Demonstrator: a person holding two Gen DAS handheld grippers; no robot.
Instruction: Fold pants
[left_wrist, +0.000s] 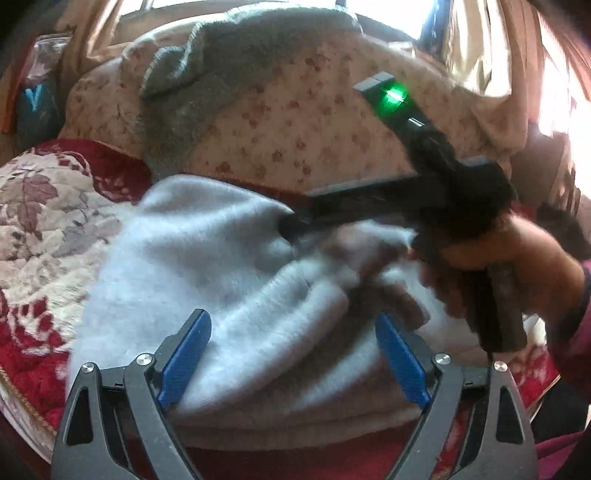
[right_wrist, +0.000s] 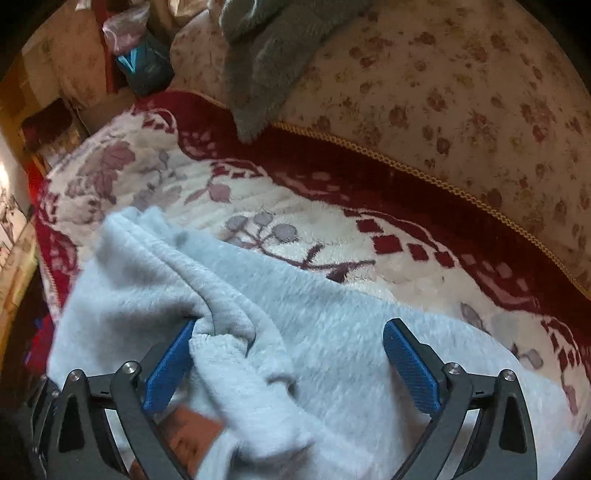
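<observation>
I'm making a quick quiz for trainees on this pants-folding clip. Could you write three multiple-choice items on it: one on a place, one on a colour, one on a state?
1. Where do the fluffy pale blue fleece pants lie?
A. on the red and cream floral blanket
B. on a wooden floor
C. in a basket

2. What colour are the ribbed pads of the left gripper?
A. green
B. blue
C. white

3. How do the jaws of the right gripper stand?
A. shut flat together
B. wide apart over the pants
C. closed on a cup

Key: 1 A, blanket shows all around the pants; 2 B, both pads are blue; 3 B, a broad gap with fleece in it.
</observation>
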